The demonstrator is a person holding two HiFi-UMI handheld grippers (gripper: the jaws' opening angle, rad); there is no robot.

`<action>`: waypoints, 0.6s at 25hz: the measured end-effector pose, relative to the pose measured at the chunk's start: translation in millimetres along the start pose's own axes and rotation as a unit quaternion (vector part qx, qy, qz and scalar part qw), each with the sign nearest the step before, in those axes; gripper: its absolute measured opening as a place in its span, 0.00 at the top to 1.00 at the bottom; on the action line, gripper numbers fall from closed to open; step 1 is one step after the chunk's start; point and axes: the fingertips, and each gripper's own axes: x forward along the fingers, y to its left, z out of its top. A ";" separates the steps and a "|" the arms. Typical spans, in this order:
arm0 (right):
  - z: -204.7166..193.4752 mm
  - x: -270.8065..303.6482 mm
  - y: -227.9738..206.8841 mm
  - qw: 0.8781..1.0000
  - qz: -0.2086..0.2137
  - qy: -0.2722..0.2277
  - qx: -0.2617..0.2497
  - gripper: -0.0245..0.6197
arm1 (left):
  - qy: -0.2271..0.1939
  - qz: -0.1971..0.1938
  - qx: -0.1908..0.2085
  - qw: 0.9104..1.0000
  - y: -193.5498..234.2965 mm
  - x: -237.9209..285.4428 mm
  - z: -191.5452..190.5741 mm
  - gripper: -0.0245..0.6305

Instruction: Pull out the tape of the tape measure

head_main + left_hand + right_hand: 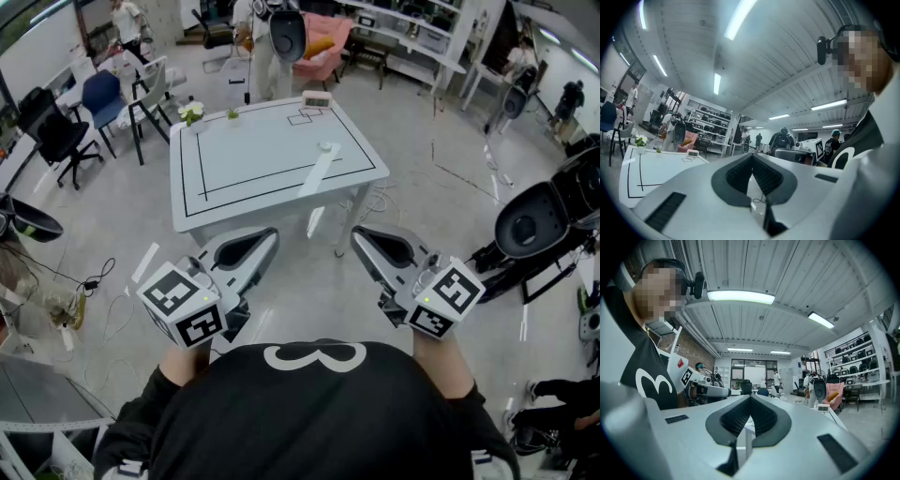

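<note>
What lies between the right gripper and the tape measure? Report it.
Head view: only bare floor and the front rim of the table separate the shut right gripper from the tape measure on it.

The left gripper (272, 234) and right gripper (356, 234) have smooth, matt, light-grey plastic shells. Their pads (740, 174) look dark, rubbery and finely ribbed. The marker cubes (183, 305) carry flat, matt black-and-white printed squares. The table (253, 155) has a smooth white top with a faint sheen, marked with thin black lines. The floor (450, 225) is smooth, pale grey and slightly glossy. The person's shirt (309, 412) is matt black cloth with a white print. The ceiling (754, 268) looks like ribbed, pale painted metal sheet.
</note>
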 end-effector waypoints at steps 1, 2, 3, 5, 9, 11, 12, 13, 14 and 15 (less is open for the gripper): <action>-0.4 -0.8 -0.9 1.000 -0.002 -0.001 0.001 0.95 | 0.003 0.001 0.001 1.000 0.8 0.0 -1.9 0.96; -1.0 -1.7 -1.9 1.000 -0.004 -0.002 0.002 0.95 | 0.005 0.002 0.001 1.000 1.5 0.0 -3.7 0.96; -2.1 -3.1 -3.1 1.000 -0.006 -0.002 0.004 0.95 | 0.007 0.003 0.001 1.000 1.9 0.0 -5.1 0.96; -6.4 -7.2 -7.4 1.000 -0.012 0.001 0.011 0.95 | 0.008 0.005 -0.001 1.000 1.9 0.4 -6.9 0.96; -20.0 -12.3 -29.6 0.998 -0.051 0.009 0.029 0.95 | 0.008 0.021 -0.008 1.000 9.9 4.1 -10.7 0.96; -27.1 -14.3 -38.5 0.997 -0.070 0.010 0.033 0.95 | 0.015 0.028 -0.011 0.999 14.1 4.6 -14.6 0.96; -30.3 -15.2 -41.5 0.996 -0.078 0.009 0.036 0.95 | 0.017 0.029 -0.011 0.999 15.4 3.9 -16.4 0.95; -32.9 -15.9 -44.3 0.996 -0.084 0.007 0.039 0.95 | 0.018 0.030 -0.012 0.999 16.8 2.9 -17.9 0.93; -34.8 -16.0 -47.8 0.995 -0.091 0.006 0.040 0.95 | 0.019 0.030 -0.013 0.999 18.6 2.5 -18.9 0.88; -36.1 -15.4 -52.9 0.995 -0.095 0.006 0.039 0.93 | 0.020 0.031 -0.015 0.999 21.4 3.9 -19.3 0.82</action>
